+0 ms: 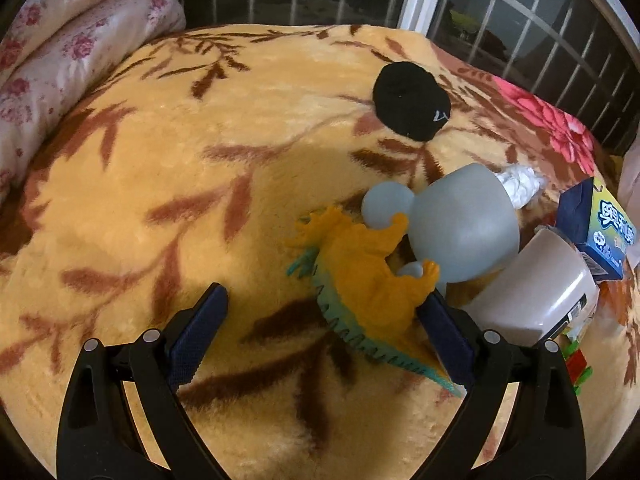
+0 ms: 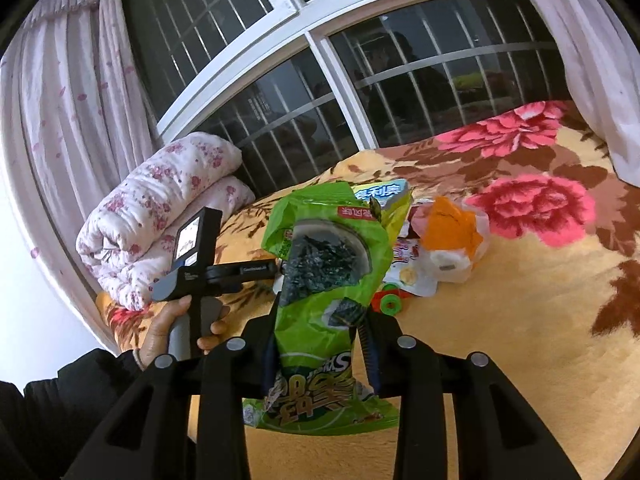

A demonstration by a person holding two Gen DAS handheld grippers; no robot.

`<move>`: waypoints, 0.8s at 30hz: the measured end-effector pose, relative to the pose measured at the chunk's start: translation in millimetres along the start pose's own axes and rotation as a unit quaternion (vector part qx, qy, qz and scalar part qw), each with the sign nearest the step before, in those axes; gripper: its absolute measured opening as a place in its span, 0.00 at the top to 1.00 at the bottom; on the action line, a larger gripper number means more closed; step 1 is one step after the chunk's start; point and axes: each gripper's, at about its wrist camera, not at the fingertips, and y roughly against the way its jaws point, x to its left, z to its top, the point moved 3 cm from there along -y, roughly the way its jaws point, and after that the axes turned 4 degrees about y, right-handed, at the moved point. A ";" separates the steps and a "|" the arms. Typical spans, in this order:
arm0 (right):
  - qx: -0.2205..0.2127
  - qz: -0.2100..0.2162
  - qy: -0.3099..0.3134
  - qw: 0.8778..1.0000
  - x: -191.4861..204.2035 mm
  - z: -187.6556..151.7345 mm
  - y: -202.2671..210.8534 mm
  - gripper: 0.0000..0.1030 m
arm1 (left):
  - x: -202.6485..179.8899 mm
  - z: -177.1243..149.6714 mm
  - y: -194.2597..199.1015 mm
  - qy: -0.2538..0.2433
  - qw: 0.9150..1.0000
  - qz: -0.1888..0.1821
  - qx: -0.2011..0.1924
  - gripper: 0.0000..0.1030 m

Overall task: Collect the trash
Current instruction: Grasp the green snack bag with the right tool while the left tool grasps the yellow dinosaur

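Left wrist: left tongs (image 1: 320,316) spread beside dinosaur toy (image 1: 368,280); right tongs (image 2: 320,344) pinch snack bag (image 2: 328,280).

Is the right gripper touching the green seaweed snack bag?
Touching. The right wrist view shows the right gripper shut on the green seaweed snack bag, whose crumpled middle is squeezed between the fingers.

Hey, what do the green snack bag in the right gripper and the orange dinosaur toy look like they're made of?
Green snack bag: thin glossy plastic film, crinkled and reflecting light, clamped in the right gripper. Orange dinosaur toy: probably soft rubbery plastic, matte, with moulded spines.
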 end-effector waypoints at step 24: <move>0.009 -0.019 0.016 1.000 5.4 -8.6 0.7 0.67 | 2.1 -29.8 75.6 -0.068 0.991 -0.088 -0.077 0.64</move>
